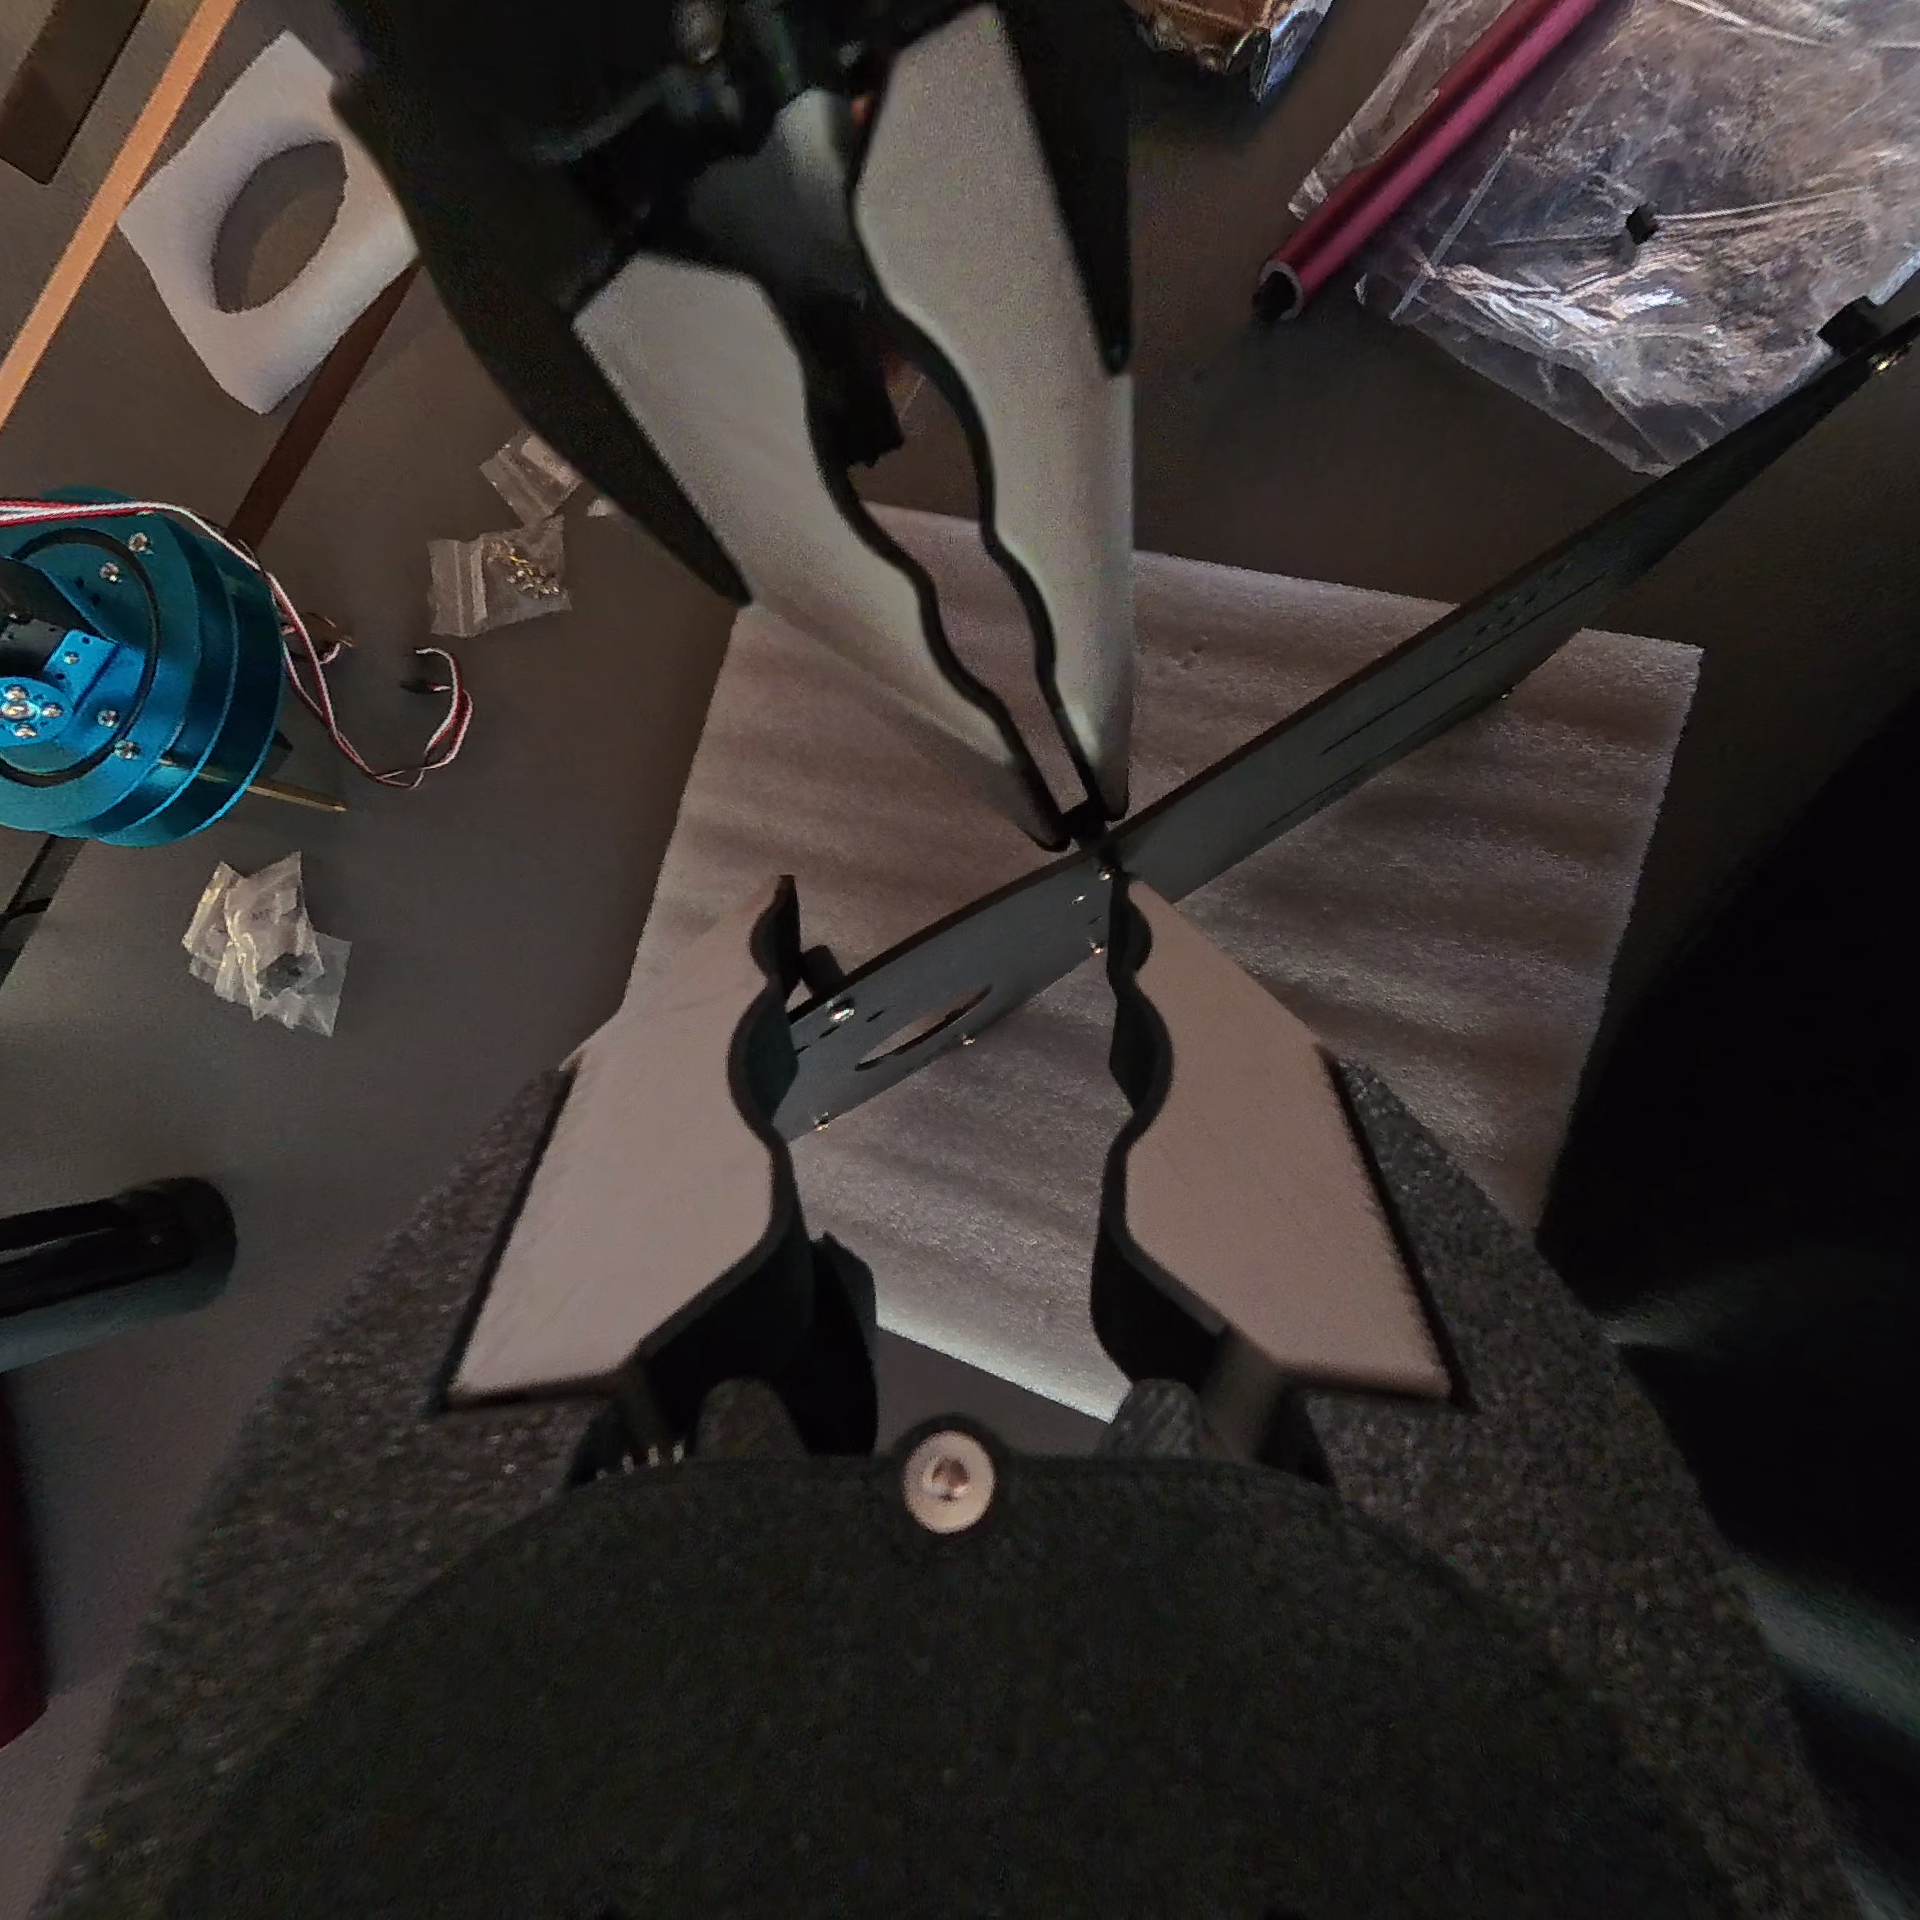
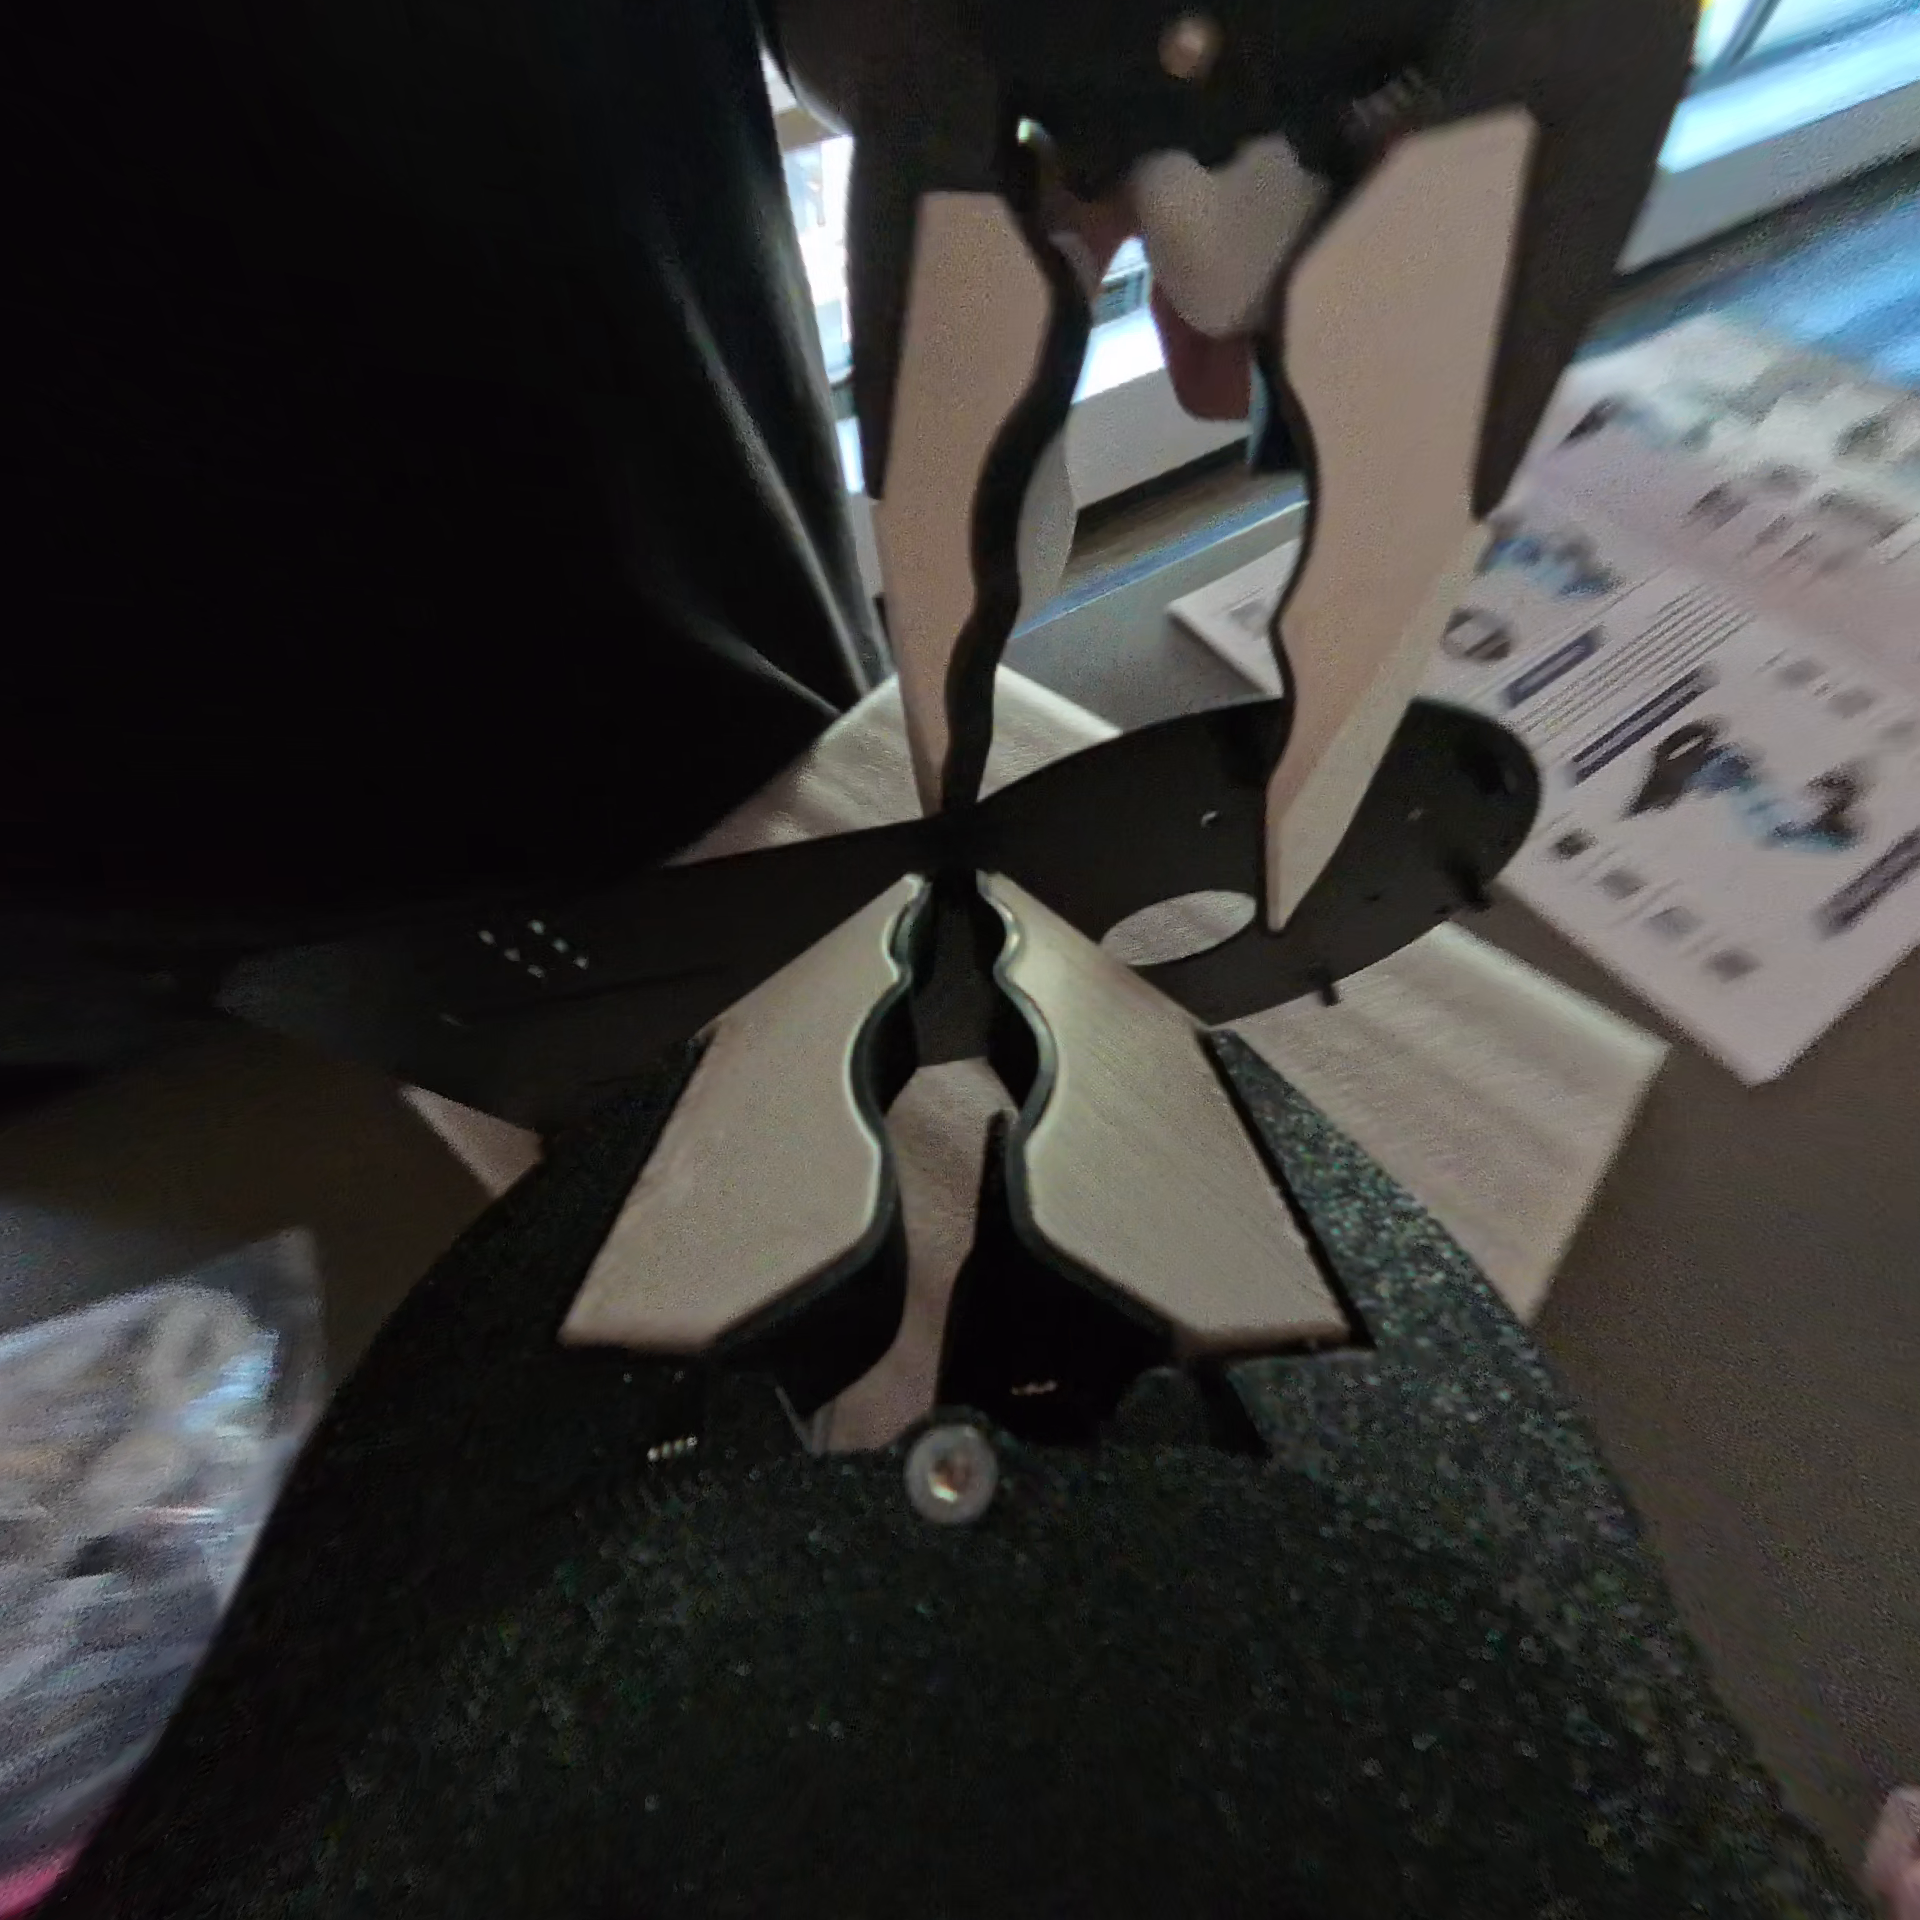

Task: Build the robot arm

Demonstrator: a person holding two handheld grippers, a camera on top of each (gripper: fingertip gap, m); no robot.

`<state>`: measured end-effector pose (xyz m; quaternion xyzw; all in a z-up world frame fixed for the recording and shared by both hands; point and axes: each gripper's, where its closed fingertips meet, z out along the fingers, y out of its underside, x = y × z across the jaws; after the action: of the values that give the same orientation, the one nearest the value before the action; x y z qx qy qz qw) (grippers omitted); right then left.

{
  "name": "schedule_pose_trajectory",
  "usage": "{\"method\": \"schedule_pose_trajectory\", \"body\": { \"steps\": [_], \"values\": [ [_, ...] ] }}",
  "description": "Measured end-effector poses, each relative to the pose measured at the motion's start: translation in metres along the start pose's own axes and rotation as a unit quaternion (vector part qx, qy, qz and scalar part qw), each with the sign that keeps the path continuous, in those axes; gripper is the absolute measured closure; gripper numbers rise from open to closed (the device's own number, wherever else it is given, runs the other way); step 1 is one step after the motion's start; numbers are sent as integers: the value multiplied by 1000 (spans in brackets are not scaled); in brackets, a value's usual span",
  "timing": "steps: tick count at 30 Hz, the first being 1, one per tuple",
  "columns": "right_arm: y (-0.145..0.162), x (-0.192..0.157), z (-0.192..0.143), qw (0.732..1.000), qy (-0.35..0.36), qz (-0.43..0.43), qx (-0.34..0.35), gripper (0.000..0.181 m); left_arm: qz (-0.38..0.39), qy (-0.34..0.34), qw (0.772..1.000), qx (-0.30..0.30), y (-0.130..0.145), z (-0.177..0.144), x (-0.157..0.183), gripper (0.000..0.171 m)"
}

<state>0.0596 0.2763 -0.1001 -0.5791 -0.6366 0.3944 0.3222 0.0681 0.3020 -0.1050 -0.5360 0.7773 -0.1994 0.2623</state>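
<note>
Two tools (image 1: 945, 904) (image 1: 1075, 821), one black plate (image 1: 1351, 748), three screw bags (image 1: 499, 571) (image 1: 265, 945) (image 1: 530, 468).

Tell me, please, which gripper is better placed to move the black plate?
Probably right: the right gripper has its jaws shut on the black plate, while the left gripper merely straddles its end, jaws open.

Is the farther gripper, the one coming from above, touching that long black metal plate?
Touching. In the right wrist view, the right gripper has its jaws shut on the black metal plate's edge; the left wrist view shows that gripper pinching the plate too.
</note>
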Motion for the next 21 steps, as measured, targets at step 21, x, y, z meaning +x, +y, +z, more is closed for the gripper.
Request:
{"method": "schedule_pose_trajectory", "body": {
  "steps": [21],
  "values": [
    [1, 1, -1, 836, -165, 512, 106, 174, -1, 0, 1000, 2, 0, 0, 0, 112]
  ]
}}
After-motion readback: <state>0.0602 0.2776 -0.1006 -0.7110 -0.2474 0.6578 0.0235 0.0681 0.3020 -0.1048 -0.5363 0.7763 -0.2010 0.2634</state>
